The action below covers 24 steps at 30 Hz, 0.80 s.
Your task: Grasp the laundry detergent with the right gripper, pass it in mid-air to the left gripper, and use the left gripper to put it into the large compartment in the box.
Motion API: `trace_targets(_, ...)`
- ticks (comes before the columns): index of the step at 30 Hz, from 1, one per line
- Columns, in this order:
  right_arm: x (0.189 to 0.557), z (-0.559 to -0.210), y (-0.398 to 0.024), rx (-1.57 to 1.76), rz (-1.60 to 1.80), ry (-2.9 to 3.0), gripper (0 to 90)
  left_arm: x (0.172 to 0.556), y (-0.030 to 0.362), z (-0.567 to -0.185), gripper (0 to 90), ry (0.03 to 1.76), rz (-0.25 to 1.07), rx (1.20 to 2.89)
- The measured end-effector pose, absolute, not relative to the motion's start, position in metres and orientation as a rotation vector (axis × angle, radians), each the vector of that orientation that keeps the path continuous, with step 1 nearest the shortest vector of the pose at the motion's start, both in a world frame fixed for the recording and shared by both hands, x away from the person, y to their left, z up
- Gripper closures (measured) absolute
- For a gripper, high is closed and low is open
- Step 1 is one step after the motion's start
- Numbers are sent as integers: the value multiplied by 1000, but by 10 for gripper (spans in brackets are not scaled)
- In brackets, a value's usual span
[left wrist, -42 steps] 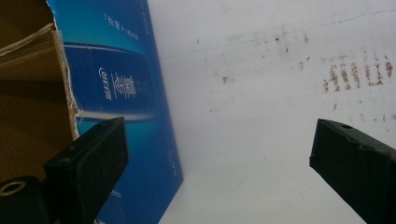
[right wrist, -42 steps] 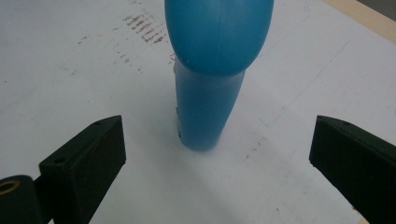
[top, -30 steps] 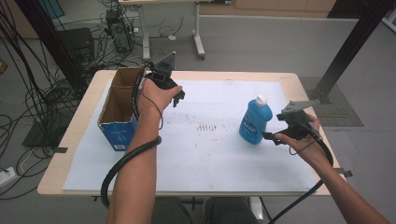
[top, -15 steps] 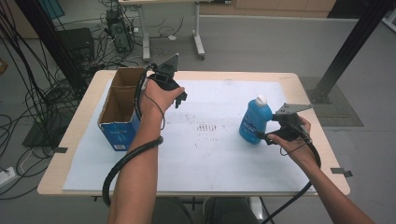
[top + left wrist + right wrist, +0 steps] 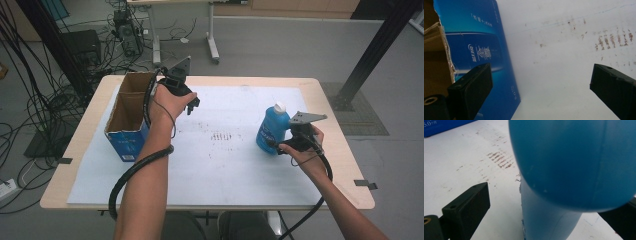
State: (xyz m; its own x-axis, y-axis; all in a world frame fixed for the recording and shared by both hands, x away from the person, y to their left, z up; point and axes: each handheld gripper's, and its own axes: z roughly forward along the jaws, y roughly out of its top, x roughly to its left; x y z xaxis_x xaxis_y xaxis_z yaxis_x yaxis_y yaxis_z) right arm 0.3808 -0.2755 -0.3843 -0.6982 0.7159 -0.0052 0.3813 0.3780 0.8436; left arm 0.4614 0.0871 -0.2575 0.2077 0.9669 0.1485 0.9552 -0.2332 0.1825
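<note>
Straddling the blue bottle point(image 5: 574, 165), the right gripper point(image 5: 289, 145) fingers gape wide — left gripper point(image 5: 541, 82) fingers likewise, empty.

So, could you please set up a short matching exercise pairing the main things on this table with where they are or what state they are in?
Things:
1. cardboard box
2. blue bottle
3. left tool
4. white sheet

Places or states:
A. upright, between open jaws
B. spread flat over the tabletop
C. open, over the sheet beside the box
D. top open, at the table's left

Pairs: 1-D, 2-A, 3-C, 4-B
</note>
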Motion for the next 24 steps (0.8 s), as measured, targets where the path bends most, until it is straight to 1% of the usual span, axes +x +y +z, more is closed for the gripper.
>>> trace_targets(24,386,-393,-271,946,1304,2194,12,461,82,-257,50,1893,359,2413)
